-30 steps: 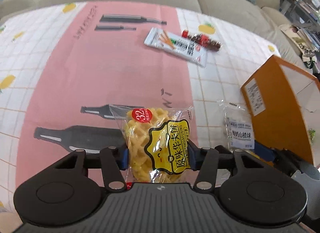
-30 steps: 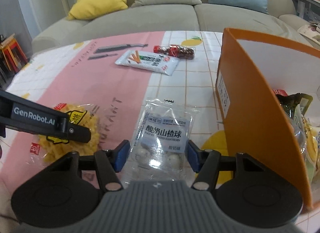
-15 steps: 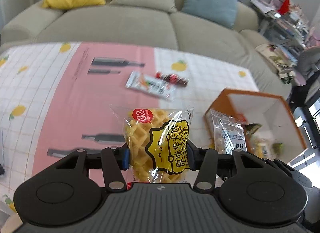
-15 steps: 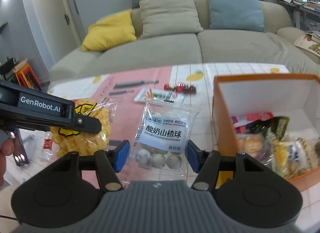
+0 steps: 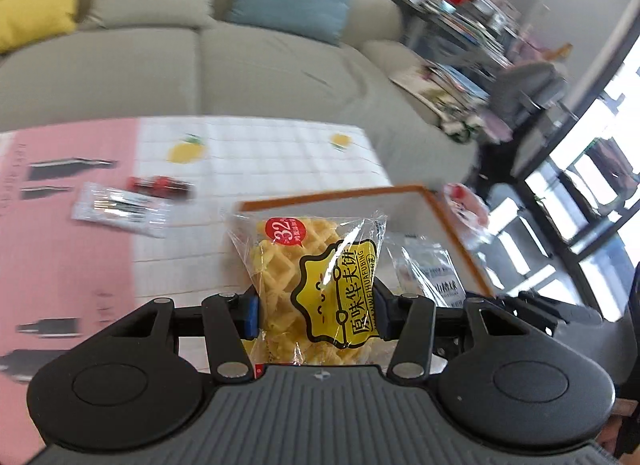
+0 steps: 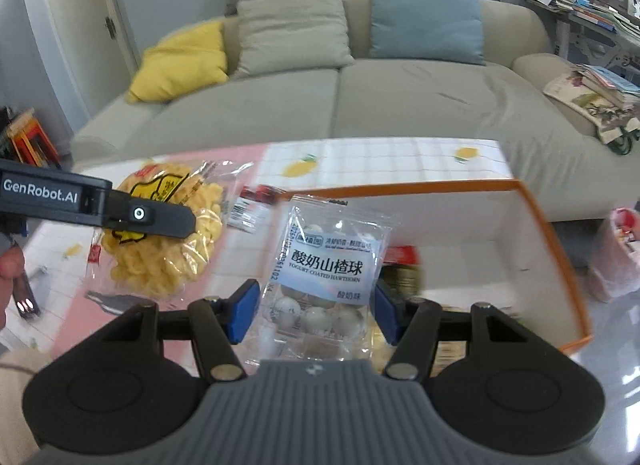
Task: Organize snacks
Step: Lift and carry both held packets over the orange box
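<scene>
My left gripper (image 5: 316, 315) is shut on a yellow waffle snack bag (image 5: 316, 265) and holds it in the air at the orange box's (image 5: 460, 241) near left edge. My right gripper (image 6: 316, 311) is shut on a clear bag of yogurt hawthorn balls (image 6: 328, 265) and holds it above the open orange box (image 6: 552, 233), which has several snacks inside. The waffle bag (image 6: 160, 241) and left gripper (image 6: 152, 219) show at the left of the right wrist view. The hawthorn bag (image 5: 432, 277) shows right of the waffle bag in the left wrist view.
A white snack packet (image 5: 120, 213) and a red-wrapped snack (image 5: 160, 187) lie on the pink and white tablecloth (image 5: 60, 257). A beige sofa (image 6: 360, 105) with cushions stands behind the table. Shelves of books stand at the right (image 5: 472, 25).
Both grippers have lifted their bags off the table and moved right toward the orange box. The right gripper's bag now hangs over the box opening.
</scene>
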`<state>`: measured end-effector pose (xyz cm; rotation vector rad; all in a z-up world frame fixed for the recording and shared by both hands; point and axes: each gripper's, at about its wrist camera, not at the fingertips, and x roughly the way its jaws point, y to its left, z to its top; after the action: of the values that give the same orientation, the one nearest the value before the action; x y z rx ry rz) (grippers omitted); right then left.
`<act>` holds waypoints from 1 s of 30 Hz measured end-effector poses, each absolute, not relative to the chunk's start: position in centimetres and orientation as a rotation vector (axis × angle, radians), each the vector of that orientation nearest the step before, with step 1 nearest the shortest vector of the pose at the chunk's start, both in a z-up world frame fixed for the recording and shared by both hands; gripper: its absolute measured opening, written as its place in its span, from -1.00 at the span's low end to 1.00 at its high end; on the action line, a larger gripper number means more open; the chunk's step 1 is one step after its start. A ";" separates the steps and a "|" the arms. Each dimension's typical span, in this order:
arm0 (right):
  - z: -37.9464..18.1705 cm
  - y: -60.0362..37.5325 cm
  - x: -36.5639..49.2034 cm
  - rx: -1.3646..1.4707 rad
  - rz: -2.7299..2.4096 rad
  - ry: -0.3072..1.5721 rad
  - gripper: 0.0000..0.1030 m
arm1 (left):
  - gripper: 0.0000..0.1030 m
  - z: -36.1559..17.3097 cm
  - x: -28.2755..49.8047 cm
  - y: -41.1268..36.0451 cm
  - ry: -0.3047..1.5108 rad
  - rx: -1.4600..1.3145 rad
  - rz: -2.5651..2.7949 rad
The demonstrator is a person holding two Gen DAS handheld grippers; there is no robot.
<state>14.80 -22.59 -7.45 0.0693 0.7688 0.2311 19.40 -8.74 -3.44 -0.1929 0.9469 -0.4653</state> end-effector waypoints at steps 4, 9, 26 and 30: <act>-7.8 -26.0 16.6 -0.037 0.197 0.813 0.15 | 0.11 -5.1 21.6 -12.5 1.004 -0.220 -0.519; -9.5 -29.9 19.8 -0.104 0.184 0.910 0.15 | 0.11 -7.9 25.2 -16.7 1.075 -0.221 -0.548; -16.0 -32.5 27.6 -0.446 0.305 1.084 0.16 | 0.11 -14.8 31.7 -22.8 1.221 -0.142 -0.511; -16.9 -31.9 28.5 -0.513 0.325 1.103 0.17 | 0.13 -15.6 32.5 -23.1 1.234 -0.129 -0.498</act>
<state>28.51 -31.89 -16.91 -0.5129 1.1032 0.3251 32.48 -23.07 -15.64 -0.1290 1.2344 -0.4976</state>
